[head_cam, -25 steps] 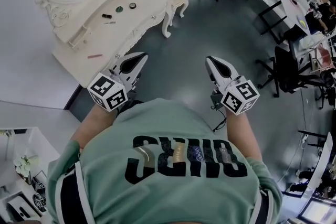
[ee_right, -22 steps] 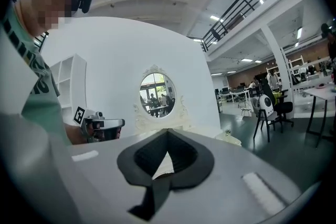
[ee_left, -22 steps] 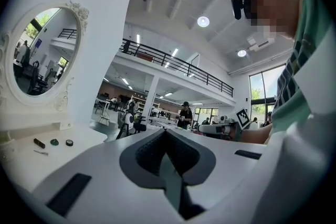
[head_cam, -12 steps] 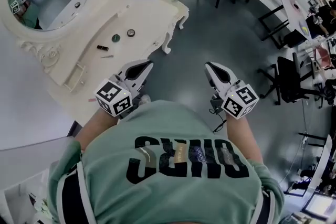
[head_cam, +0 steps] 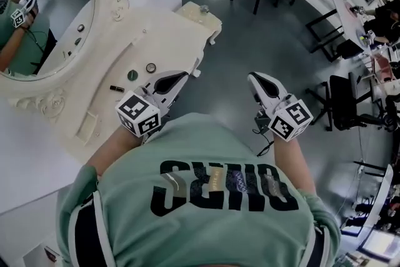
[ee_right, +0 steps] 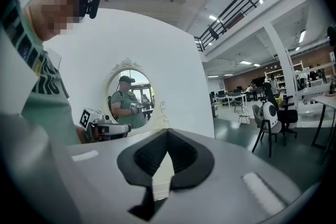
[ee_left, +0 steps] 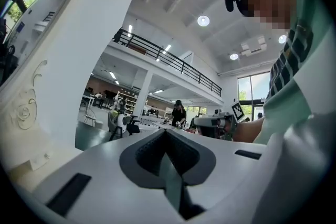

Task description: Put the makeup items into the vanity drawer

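Both tongs are pressed together and pinch nothing: the left gripper (head_cam: 181, 76) and the right gripper (head_cam: 253, 78), each white with black pads and a square-marked cube at its back, are held out at chest height by the person in the pale green shirt (head_cam: 206, 197). The right one hangs over the grey floor (head_cam: 250, 28), well apart from the furniture. The left one points at the front edge of the cream-white carved vanity table (head_cam: 169, 34) with its oval mirror (head_cam: 44, 15). The makeup items lie untouched on the table top, near the left tool's tip and apart from one another: a small dark lipstick tube (head_cam: 117, 89), a round green compact (head_cam: 132, 75) and a round dark-rimmed compact (head_cam: 150, 67). To my eye the job is at its very start, in the approach, with nothing lifted and nothing stowed. I see no drawer standing open from here. A small cream boxy compartment (head_cam: 87, 126) sits at the mirror's foot, but I cannot tell whether that is the drawer meant. The next move, I'd judge, is to bring the left tool down over the table, spread its jaws, and either draw the drawer out or close on the nearest compact, which is flat and may slip from the pads.
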Motion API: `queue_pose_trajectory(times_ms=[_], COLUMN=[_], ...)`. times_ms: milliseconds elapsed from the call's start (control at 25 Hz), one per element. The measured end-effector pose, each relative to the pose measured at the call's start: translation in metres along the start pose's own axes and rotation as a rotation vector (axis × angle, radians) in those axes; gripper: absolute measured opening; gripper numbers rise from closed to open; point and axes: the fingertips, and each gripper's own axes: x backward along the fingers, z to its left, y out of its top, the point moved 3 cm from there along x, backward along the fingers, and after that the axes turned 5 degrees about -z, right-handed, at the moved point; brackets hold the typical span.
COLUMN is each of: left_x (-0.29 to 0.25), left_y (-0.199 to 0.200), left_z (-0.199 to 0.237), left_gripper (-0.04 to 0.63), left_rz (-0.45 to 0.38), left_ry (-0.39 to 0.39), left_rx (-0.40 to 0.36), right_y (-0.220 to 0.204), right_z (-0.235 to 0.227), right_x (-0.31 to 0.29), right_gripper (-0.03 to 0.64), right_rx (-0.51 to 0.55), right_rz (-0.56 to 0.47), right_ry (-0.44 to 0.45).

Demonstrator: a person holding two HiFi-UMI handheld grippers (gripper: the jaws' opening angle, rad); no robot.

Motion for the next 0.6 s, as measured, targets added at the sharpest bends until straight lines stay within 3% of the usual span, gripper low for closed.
queue_pose_trajectory(times_ms=[280,600], left_x=[-0.034,-0.041], left_y=[-0.008,-0.007], left_z=[-0.002,0.0], left_gripper=[0.003,0.003], left_rz=[-0.066,-0.092], left_ry=[0.173,0.229], left_rx=[0.021,0.011], right_y=[0.005,0.007], right_z=[-0.054,-0.081], right_x=[0.005,0.006], right_gripper=[0.009,0.009], right_rx=[0.023,0.002], right_rz=[0.036,0.046], right_ry=[0.123,0.133])
